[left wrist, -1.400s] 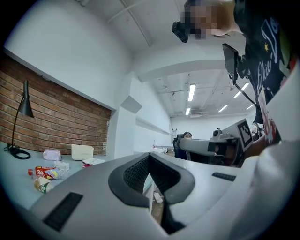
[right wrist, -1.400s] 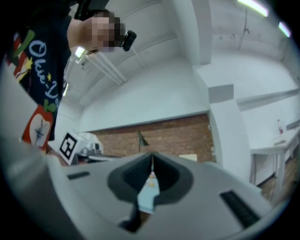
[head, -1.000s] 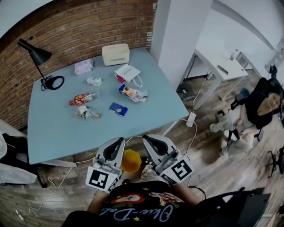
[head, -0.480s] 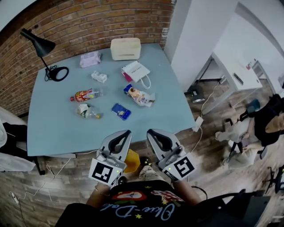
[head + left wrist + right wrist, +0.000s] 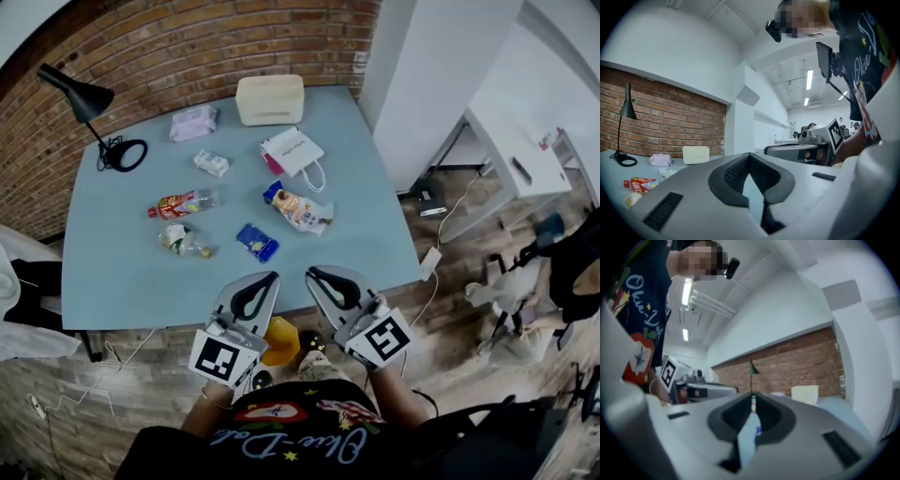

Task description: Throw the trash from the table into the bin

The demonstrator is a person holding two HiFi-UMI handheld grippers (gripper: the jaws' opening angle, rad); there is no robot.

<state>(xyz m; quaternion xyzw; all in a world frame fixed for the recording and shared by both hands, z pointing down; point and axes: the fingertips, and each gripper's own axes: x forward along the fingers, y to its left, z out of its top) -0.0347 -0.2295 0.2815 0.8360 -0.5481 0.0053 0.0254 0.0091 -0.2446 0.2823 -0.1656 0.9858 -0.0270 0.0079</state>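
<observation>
Trash lies scattered on the light blue table (image 5: 112, 272): a red-labelled bottle (image 5: 180, 202), a second bottle (image 5: 183, 240), a blue packet (image 5: 256, 242), a snack bag (image 5: 298, 208) and a crumpled white wrapper (image 5: 212, 163). A yellow bin (image 5: 280, 340) stands on the floor under the table's near edge, between my hands. My left gripper (image 5: 272, 276) and right gripper (image 5: 311, 273) sit side by side at that near edge, pointing level over the table. Both are shut with nothing held. The blue packet is the nearest piece, just beyond the tips. The left gripper view shows the red-labelled bottle (image 5: 641, 184) off to the left.
At the back of the table are a beige box (image 5: 270, 99), a pink pack (image 5: 194, 123), a white paper bag (image 5: 292, 152) and a black desk lamp (image 5: 80, 94). A brick wall runs behind. A white pillar (image 5: 441, 75) and cables on the floor lie to the right.
Both grippers have moved forward together, from over the floor to the table's near edge. The table now sits closer in the head view. The jaws have stayed shut.
</observation>
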